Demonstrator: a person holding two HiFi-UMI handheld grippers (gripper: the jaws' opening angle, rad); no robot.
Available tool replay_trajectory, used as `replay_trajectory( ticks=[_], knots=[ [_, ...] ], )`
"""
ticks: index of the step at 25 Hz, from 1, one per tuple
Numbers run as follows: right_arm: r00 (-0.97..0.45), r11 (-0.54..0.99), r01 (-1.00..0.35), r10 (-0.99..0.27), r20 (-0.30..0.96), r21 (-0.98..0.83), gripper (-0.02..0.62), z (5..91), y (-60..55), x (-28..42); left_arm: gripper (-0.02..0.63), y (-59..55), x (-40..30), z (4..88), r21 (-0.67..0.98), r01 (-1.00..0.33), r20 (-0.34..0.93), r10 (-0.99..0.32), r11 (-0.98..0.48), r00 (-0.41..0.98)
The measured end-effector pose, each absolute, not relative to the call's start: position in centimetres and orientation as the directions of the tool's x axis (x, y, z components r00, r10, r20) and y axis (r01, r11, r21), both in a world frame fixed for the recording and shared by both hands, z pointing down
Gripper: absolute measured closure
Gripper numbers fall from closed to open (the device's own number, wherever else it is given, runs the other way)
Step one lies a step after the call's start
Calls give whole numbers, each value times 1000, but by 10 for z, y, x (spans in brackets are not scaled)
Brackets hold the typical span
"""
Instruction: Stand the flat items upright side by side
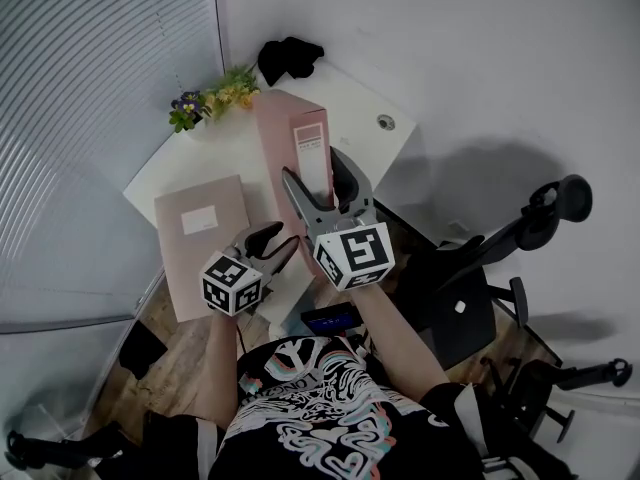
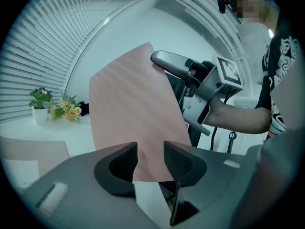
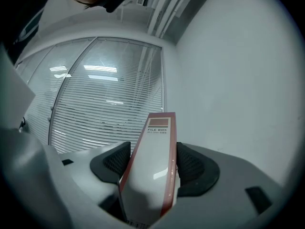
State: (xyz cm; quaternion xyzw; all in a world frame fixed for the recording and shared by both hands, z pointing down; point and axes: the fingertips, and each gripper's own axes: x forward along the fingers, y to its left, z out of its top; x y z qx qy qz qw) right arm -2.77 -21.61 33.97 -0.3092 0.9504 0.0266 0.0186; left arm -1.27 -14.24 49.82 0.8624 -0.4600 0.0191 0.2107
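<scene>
Step in hand: first file box [image 1: 290, 158] is up off the desk [image 1: 355, 98], tilted and not yet set down.

The right gripper [image 3: 152, 157] is clamped wide across the labelled spine, pads on both sides. The left gripper [image 2: 151, 149] is about half closed, with the box's lower edge filling the gap. That looks like a pinch, though contact isn't fully clear.

The second file box [image 1: 205, 238] lies flat on the left part of the desk, untouched.

Next move, as a judgement: bring the bottom edge square onto the desk, spine vertical, then let go one gripper at a time. A narrow base will probably tip if both release at once.

Edges and room:
- The held box's bottom sits near the desk's front edge, so it wants placing further in.
- Bare desktop lies behind and right of the held box, toward the wall.
- The flat box takes the left side.
- Flowers [image 1: 212, 96] and a black object [image 1: 290, 58] sit along the back, well apart.
- An office chair [image 1: 490, 258] stands off the desk's right side.
</scene>
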Motion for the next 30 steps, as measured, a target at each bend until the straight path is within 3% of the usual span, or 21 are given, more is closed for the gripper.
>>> replay_trajectory(
  ticks=[14,30],
  knots=[
    [-750,743,-661,-656,-84,105,290,351,-187,-9,445,-124,-7,497,307,-815,259,-781,-491,568],
    [-712,734,-678,-669,215,37,304,434,-177,14,410,-116,21,503,233,-841,304,-784,-489,540]
  ],
)
